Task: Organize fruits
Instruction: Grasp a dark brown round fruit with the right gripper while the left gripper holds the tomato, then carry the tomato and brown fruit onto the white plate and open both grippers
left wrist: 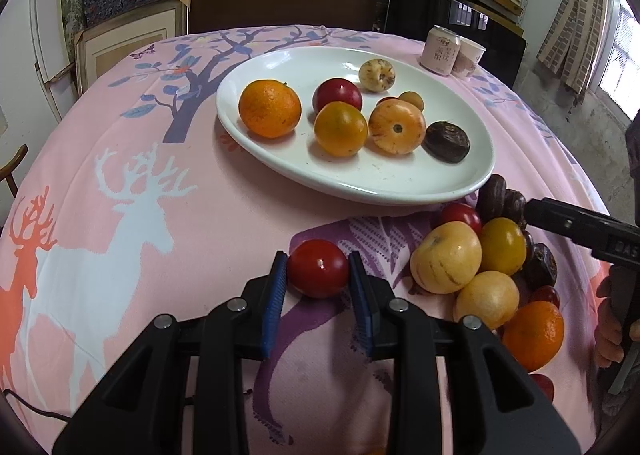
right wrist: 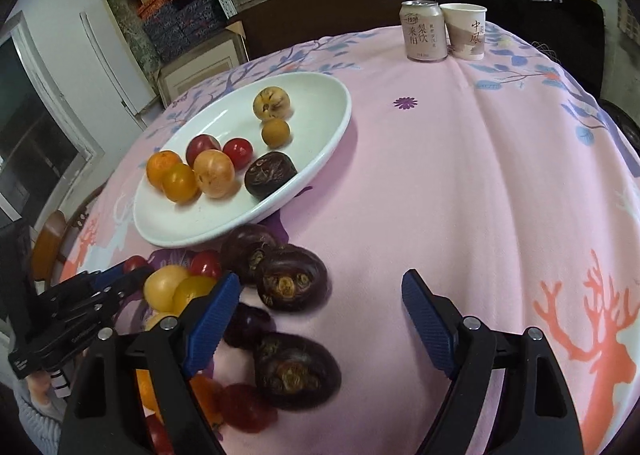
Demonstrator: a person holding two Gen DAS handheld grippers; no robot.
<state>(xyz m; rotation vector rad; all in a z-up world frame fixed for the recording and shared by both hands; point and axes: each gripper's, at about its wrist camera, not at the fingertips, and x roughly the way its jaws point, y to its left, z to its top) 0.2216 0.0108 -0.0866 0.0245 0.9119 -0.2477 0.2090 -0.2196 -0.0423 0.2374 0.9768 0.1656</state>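
The left gripper [left wrist: 318, 269] squeezes a red tomato [left wrist: 319, 268] tight between its blue pads [left wrist: 279, 297], close over the pink tablecloth [left wrist: 160, 183]. The right gripper [right wrist: 320, 307] has its jaws wide apart and nothing between them; a dark water chestnut [right wrist: 291, 278] sits just beside its left pad. Near there lies a heap of loose fruit: a yellow striped melon [left wrist: 446, 257], a yellow tomato [left wrist: 503, 245] and an orange [left wrist: 534, 335]. Farther back sits a white oval plate [left wrist: 280, 59] with an orange, tomatoes and one more dark water chestnut on it. At the far edge, a drink can [right wrist: 425, 30] and a paper cup [right wrist: 466, 31] stand touching.
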